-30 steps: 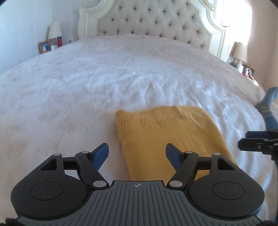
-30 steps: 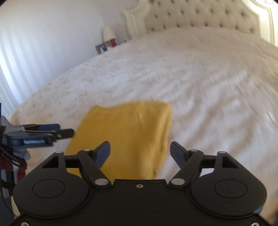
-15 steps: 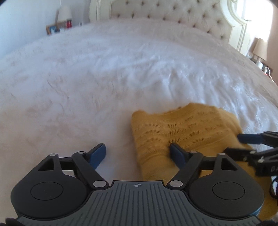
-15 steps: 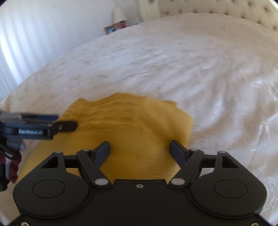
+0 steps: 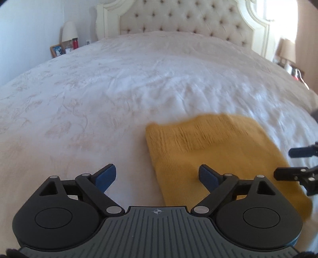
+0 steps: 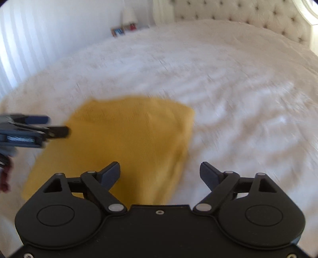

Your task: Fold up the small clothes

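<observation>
My right gripper (image 6: 160,172) hangs over the white bedspread (image 6: 228,83), jaws opening with nothing pinched; the right edge of the folded yellow knit (image 6: 127,135) lies below them (blurred here). My left gripper (image 6: 47,127) pokes in from the left over the knit's edge. A tufted headboard (image 6: 238,12) stands beyond.

My left gripper (image 5: 157,174) and right gripper (image 6: 160,171) are opening wider, nothing pinched. I pull both back, and the yellow knit (image 5: 214,150) lies flatter.
</observation>
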